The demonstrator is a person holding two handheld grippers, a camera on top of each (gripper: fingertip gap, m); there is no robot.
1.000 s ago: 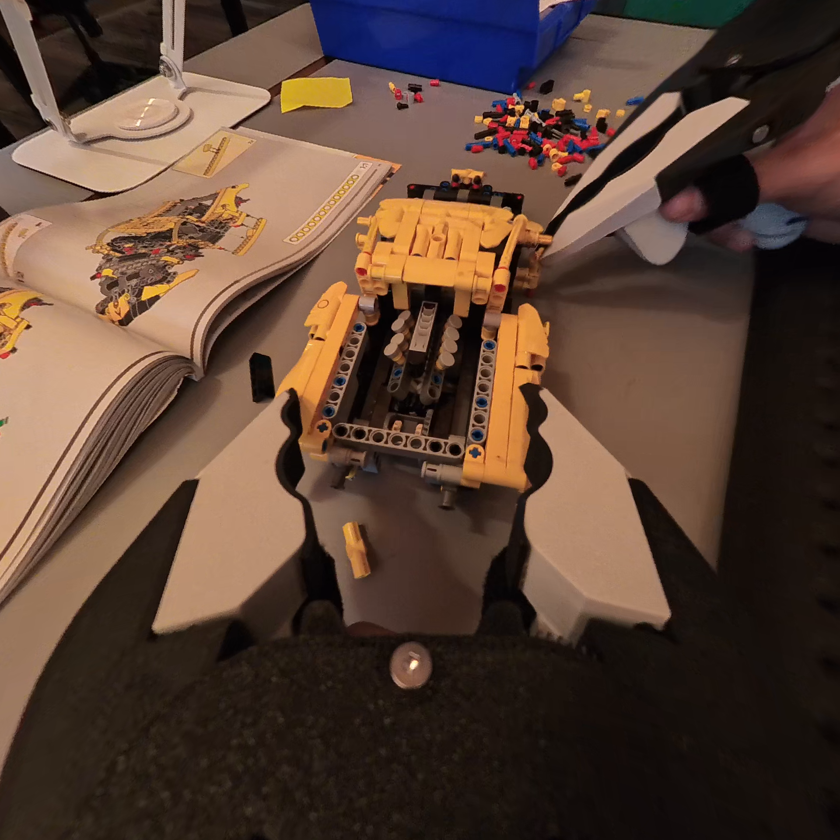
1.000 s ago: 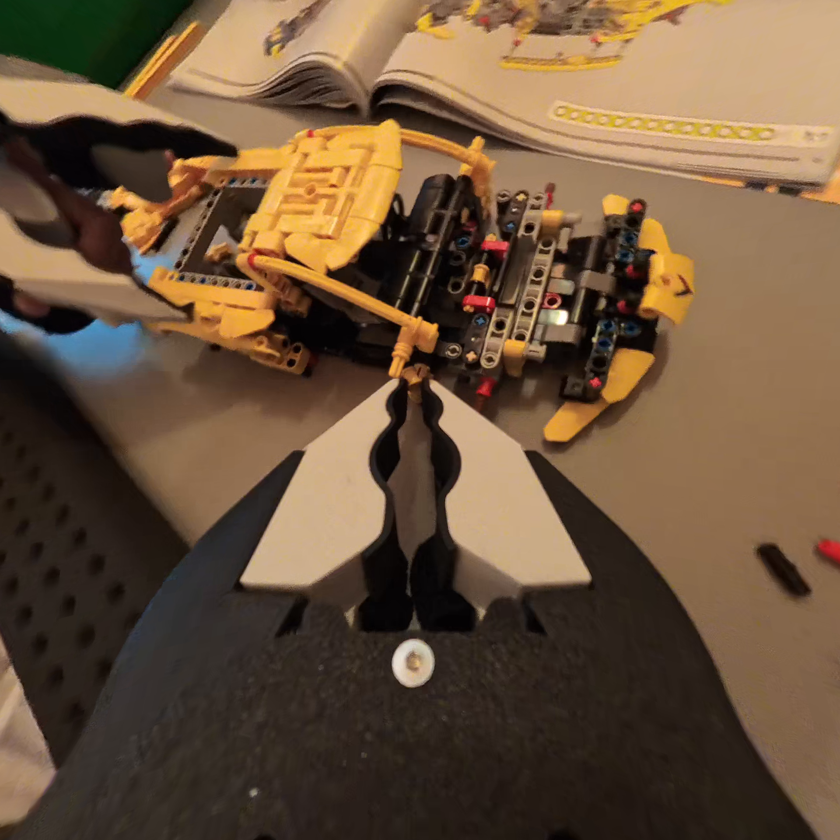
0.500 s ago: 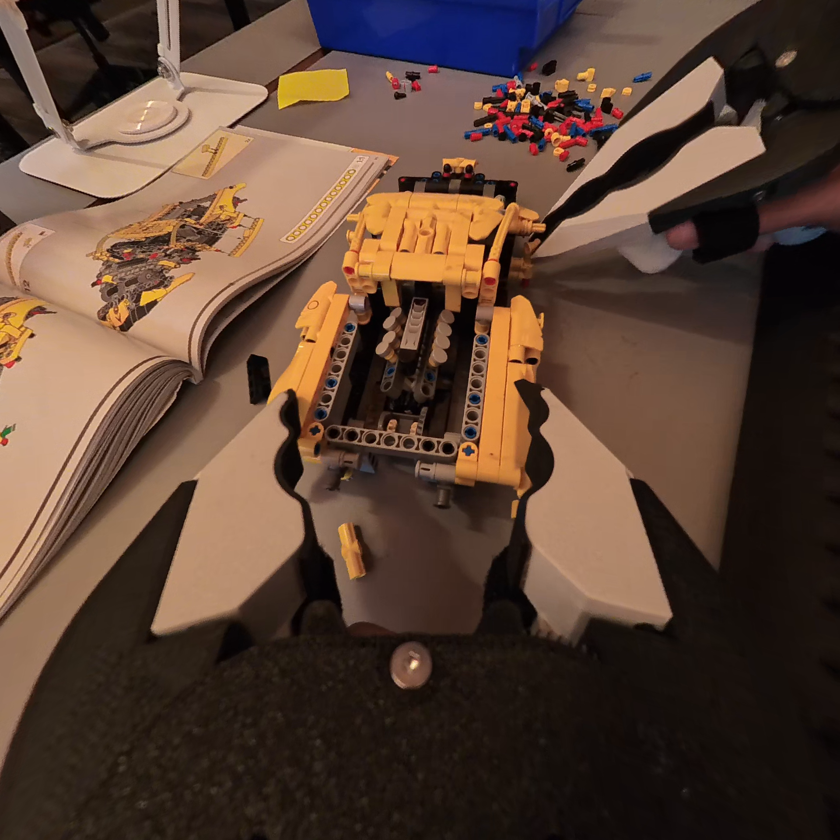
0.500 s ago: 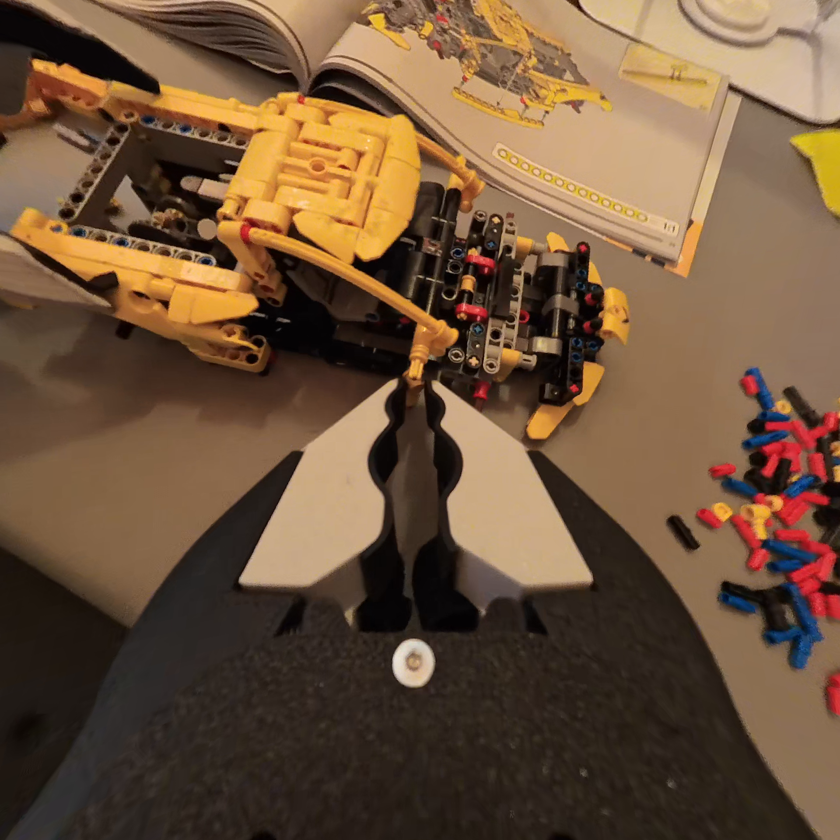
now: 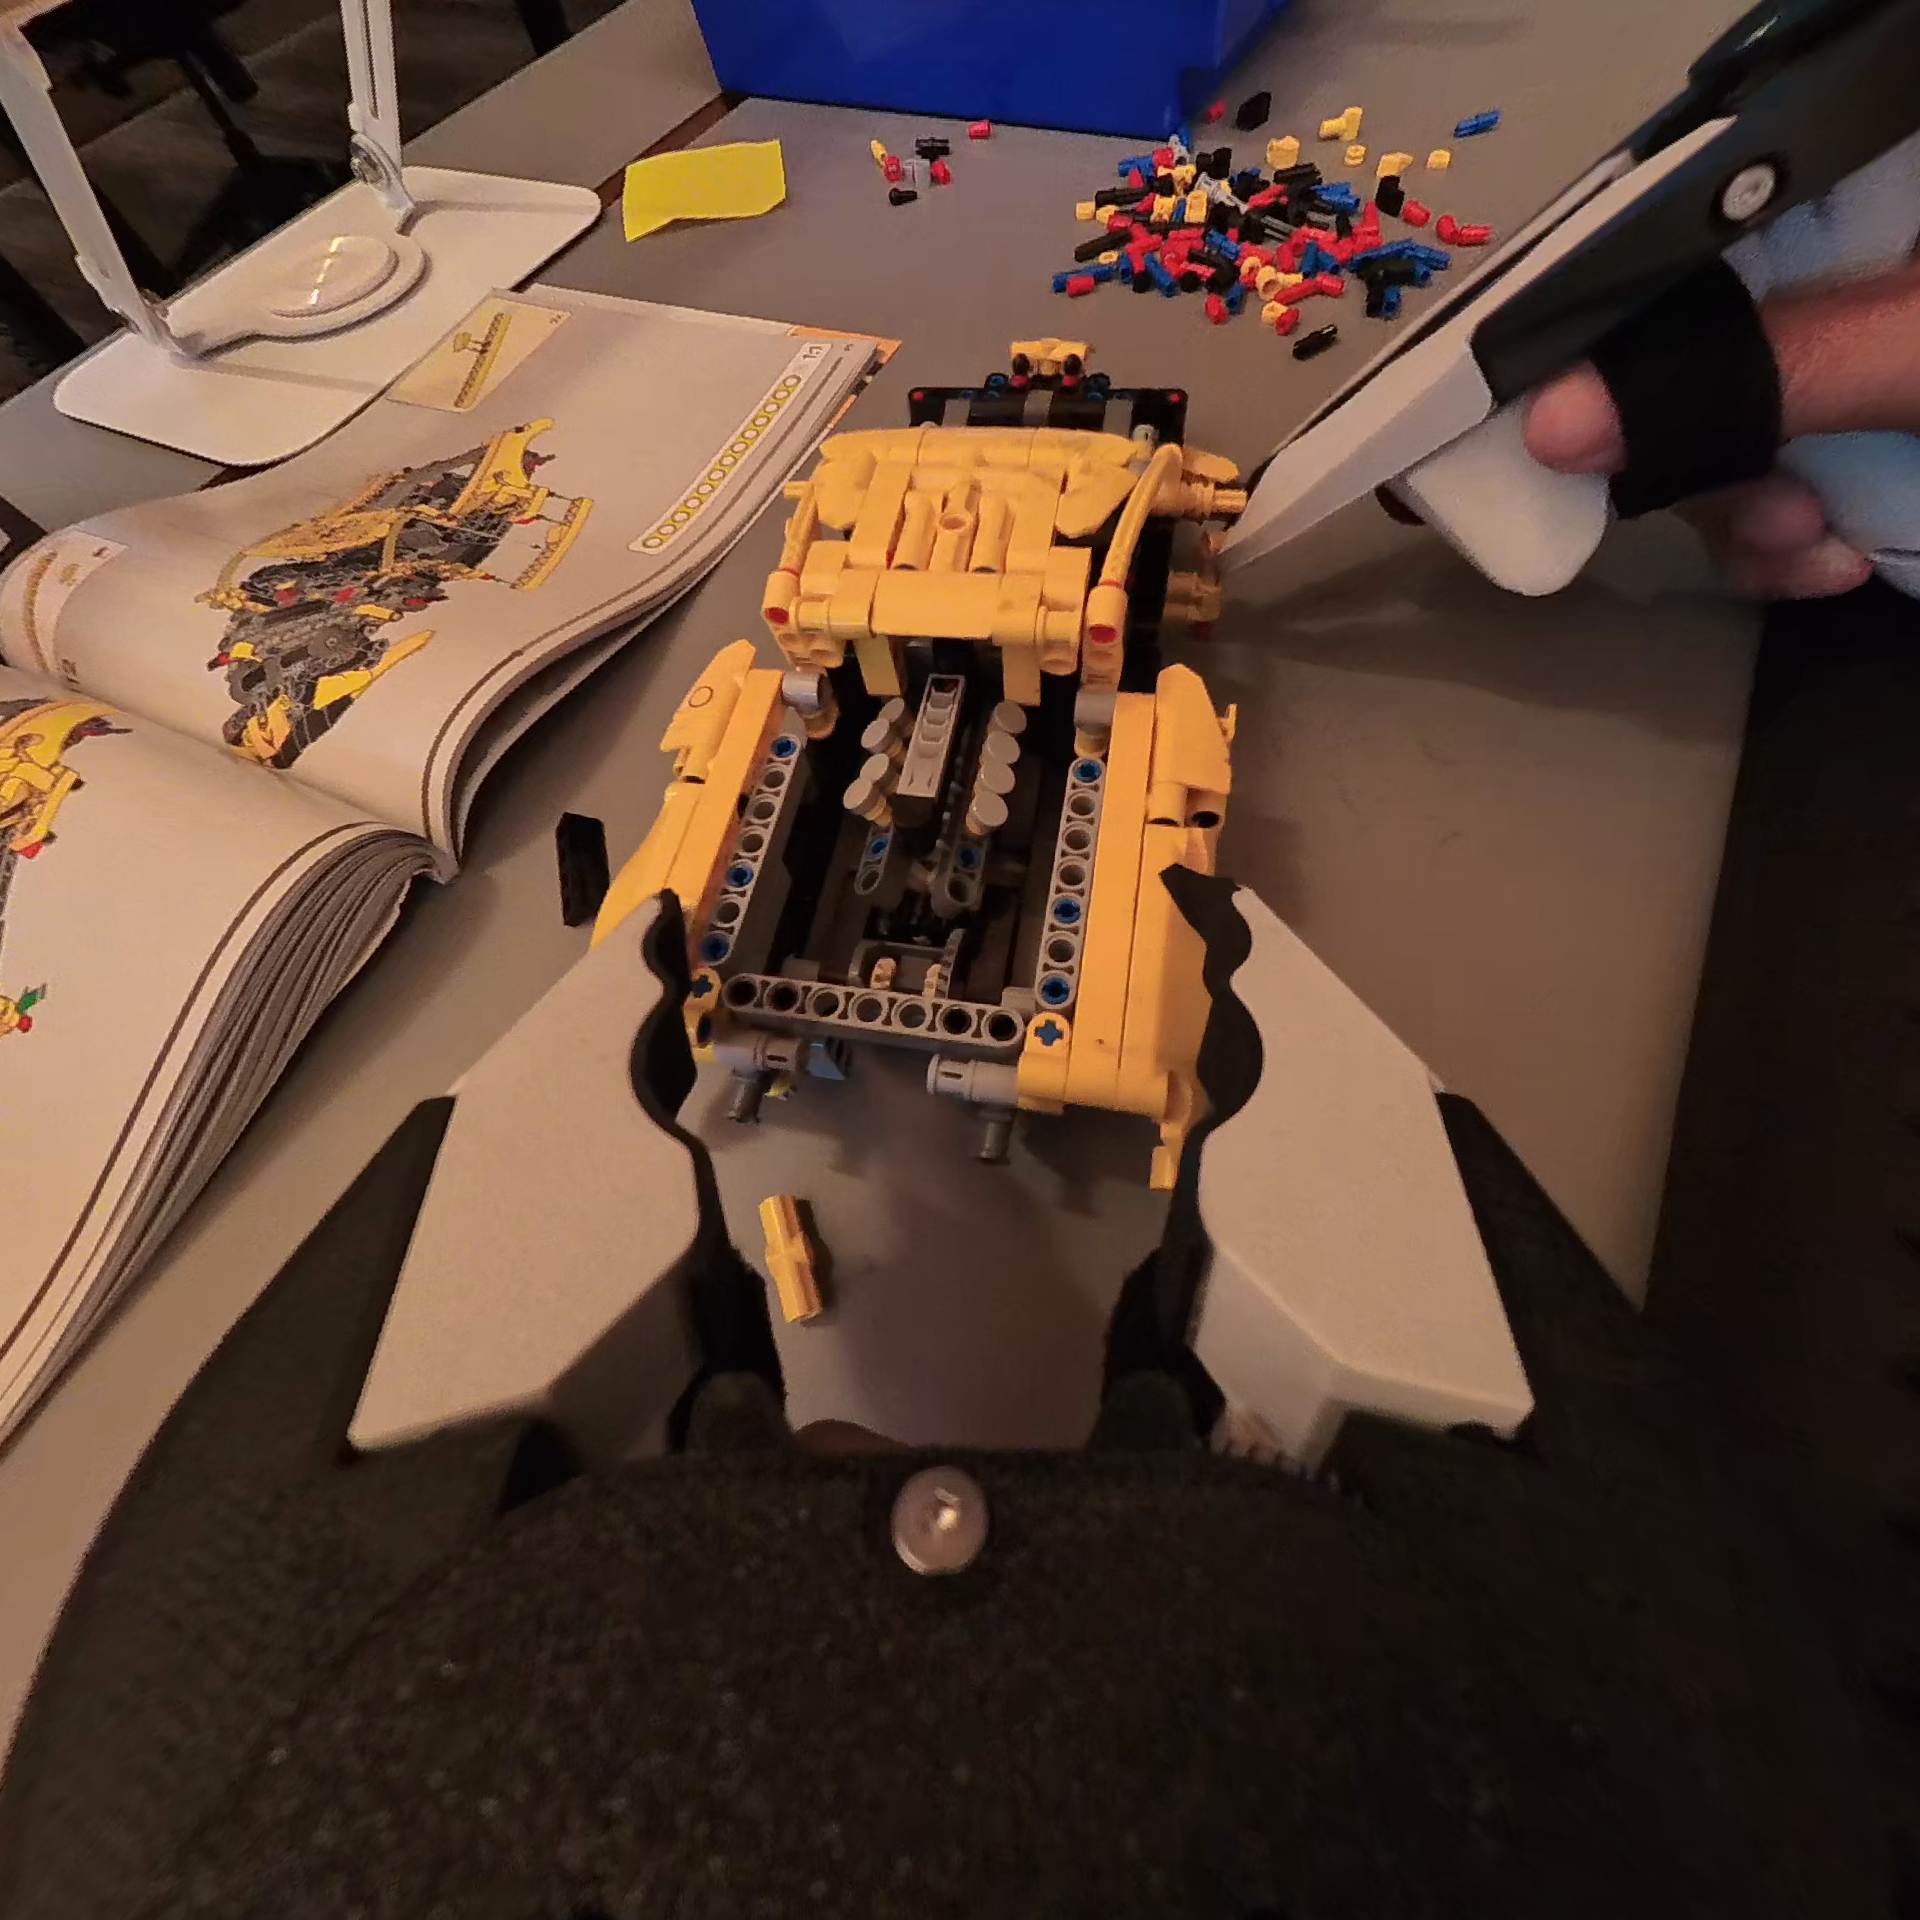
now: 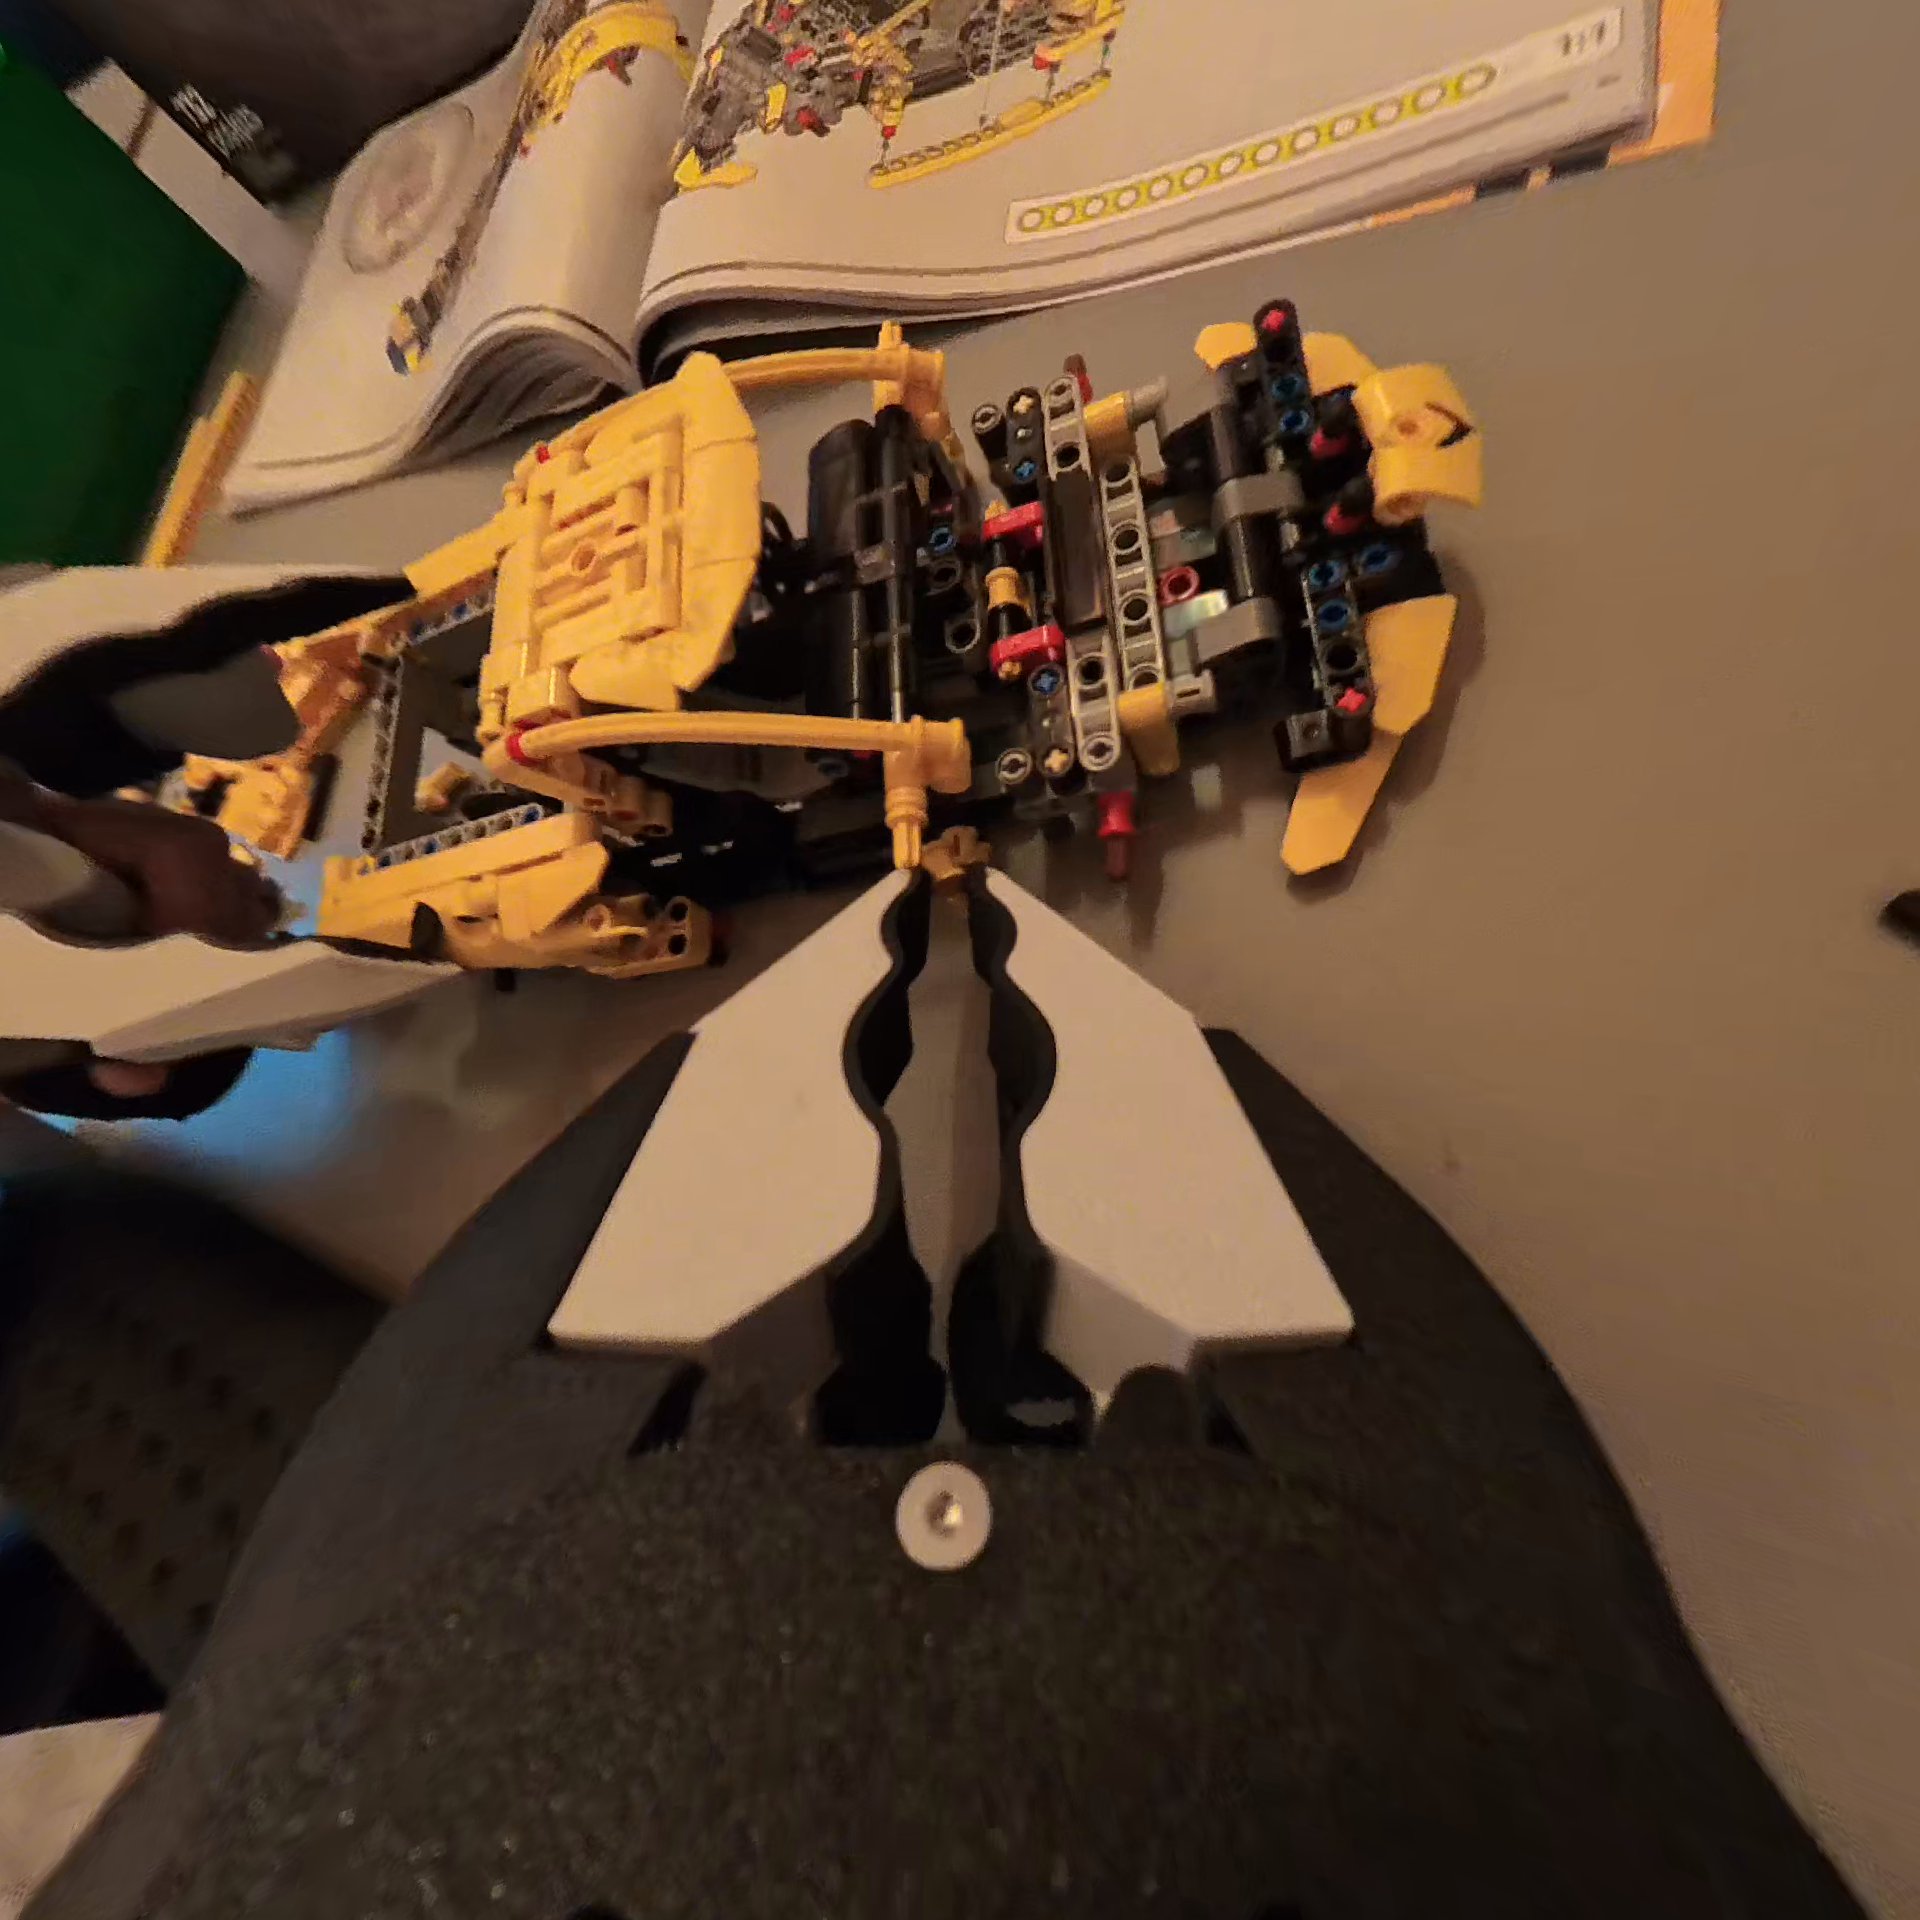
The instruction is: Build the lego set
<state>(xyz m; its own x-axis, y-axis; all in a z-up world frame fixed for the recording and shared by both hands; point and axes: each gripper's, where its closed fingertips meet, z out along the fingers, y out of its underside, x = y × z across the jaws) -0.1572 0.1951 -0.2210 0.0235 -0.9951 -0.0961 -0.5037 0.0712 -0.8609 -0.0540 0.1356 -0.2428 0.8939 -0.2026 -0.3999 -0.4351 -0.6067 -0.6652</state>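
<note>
Since the earlier frame the right tool (image 6: 940, 883) has swung round while staying clenched on a small yellow piece (image 6: 954, 854) at the yellow model car (image 5: 966, 790), beside its curved side bar. The car sits mid-tabletop (image 5: 1455, 831), its rear straddled by the left tool (image 5: 951, 997), released and wide. An open instruction book (image 5: 312, 644) lies leftward; loose pieces (image 5: 1247, 239) scatter toward the far edge.

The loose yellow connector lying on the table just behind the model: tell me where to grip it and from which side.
Grip the yellow connector across its narrower middle, coming straight down from above. It lies flat on the table, apart from the model, its long axis roughly along the left gripper fingers, so closing across it should work. That gripper currently straddles the model's rear.
</note>
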